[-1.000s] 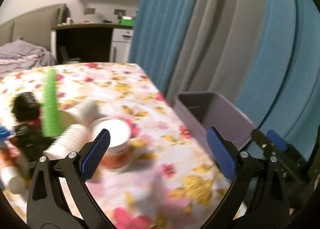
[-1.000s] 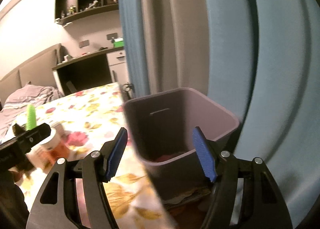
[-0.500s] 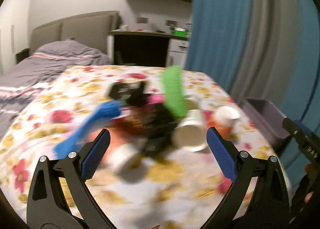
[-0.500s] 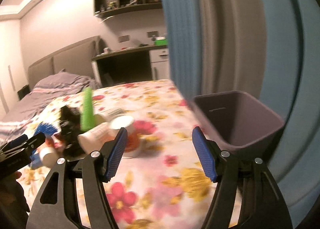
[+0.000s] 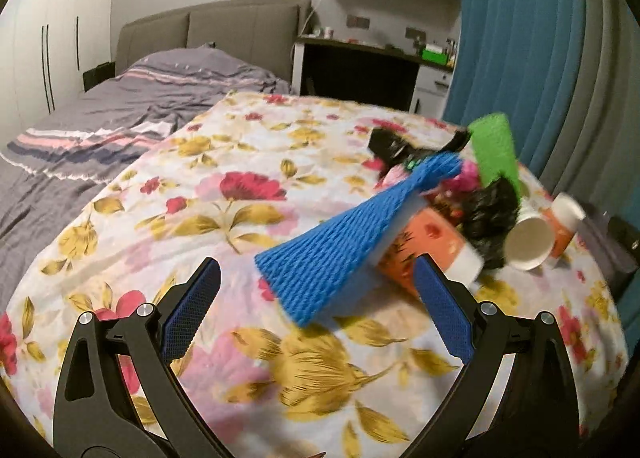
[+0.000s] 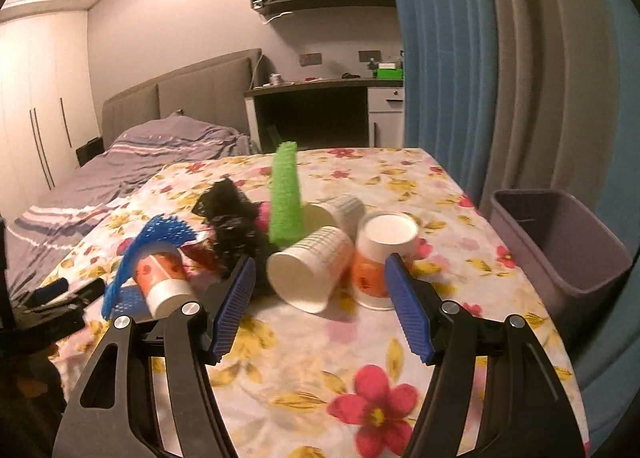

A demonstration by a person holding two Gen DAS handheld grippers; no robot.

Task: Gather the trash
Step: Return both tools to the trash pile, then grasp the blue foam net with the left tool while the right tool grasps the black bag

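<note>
A trash pile lies on the floral table: a blue foam net, a green foam net, black crumpled plastic, an orange cup on its side, white paper cups and an upturned orange cup. My left gripper is open and empty just before the blue net. My right gripper is open and empty just before the white cup. The left gripper also shows at the right wrist view's left edge.
A grey-purple bin stands off the table's right edge by the blue and grey curtain. A bed lies to the left, a desk behind. The floral tablecloth is bare on the left side.
Both grippers have swung left from the bin to face the trash pile. The left one has come close to the blue net, the right one close to the cups. Both stay open.
</note>
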